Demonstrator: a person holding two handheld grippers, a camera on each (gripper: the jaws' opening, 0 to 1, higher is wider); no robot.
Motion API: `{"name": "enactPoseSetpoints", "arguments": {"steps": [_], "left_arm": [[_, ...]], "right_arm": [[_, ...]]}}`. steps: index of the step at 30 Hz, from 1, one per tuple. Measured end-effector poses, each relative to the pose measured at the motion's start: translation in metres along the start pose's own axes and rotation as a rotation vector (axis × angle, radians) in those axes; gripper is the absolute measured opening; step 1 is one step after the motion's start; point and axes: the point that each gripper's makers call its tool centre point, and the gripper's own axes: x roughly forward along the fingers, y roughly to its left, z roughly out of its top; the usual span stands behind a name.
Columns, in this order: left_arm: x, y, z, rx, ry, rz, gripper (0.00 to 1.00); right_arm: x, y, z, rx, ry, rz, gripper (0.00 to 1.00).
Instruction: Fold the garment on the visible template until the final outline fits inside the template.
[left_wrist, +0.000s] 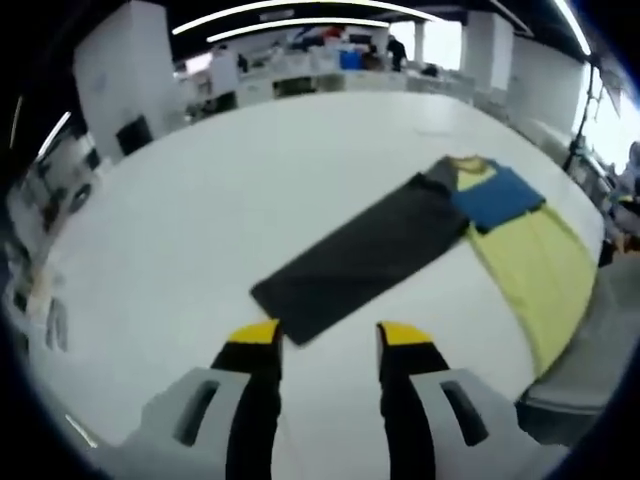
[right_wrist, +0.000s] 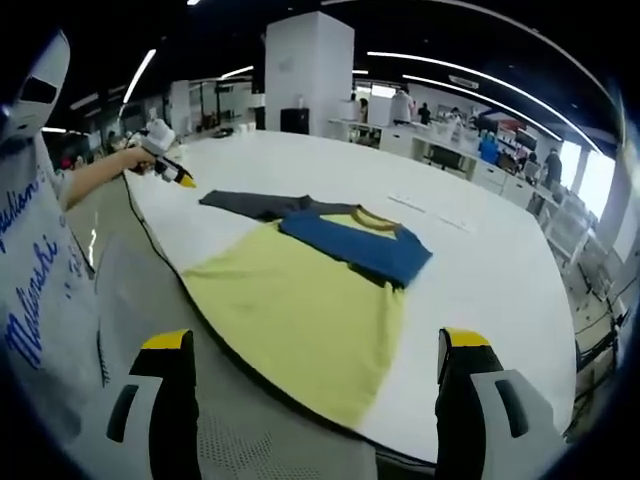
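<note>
A: Where is the garment lying?

B: The garment (right_wrist: 300, 310) is lying on the white table (left_wrist: 200, 230), a yellow shirt with a blue sleeve (right_wrist: 360, 245) folded across its chest and a yellow collar (right_wrist: 375, 218) showing just past that sleeve. Its hem end is hanging over the table's near edge in the right gripper view.

A: And the template?

B: The dark template (left_wrist: 365, 255) is lying flat on the table, touching the garment along its collar end. In the left gripper view the blue sleeve (left_wrist: 495, 197) is overlapping the template's far corner, and the yellow body (left_wrist: 540, 275) is spreading away beside it (toward the table edge).

A: How are the tongs standing?

B: The left gripper (left_wrist: 330, 335) is hovering above the table just short of the template's near corner, jaws parted with bare table showing between them, gripping nothing. The right gripper (right_wrist: 315, 345) is hovering over the garment's hem, jaws spread wide, also gripping nothing.

A: Anything else near the garment?

B: In the right gripper view the left gripper (right_wrist: 165, 165) is showing beyond the template's far end, held by a hand (right_wrist: 135, 158) with a bare forearm. A person's white shirt with blue lettering (right_wrist: 40, 290) is standing beside the table edge, near the hem.
</note>
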Motion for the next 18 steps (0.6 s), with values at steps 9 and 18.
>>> {"name": "enactPoseSetpoints", "arguments": {"steps": [9, 18], "left_arm": [[0.024, 0.015, -0.008, -0.033, 0.03, -0.028, 0.29], [0.045, 0.021, -0.009, -0.064, 0.02, -0.002, 0.28]], "right_arm": [[0.001, 0.004, 0.004, 0.014, 0.012, -0.014, 1.0], [-0.004, 0.005, 0.0, 0.015, 0.037, -0.03, 1.0]]}}
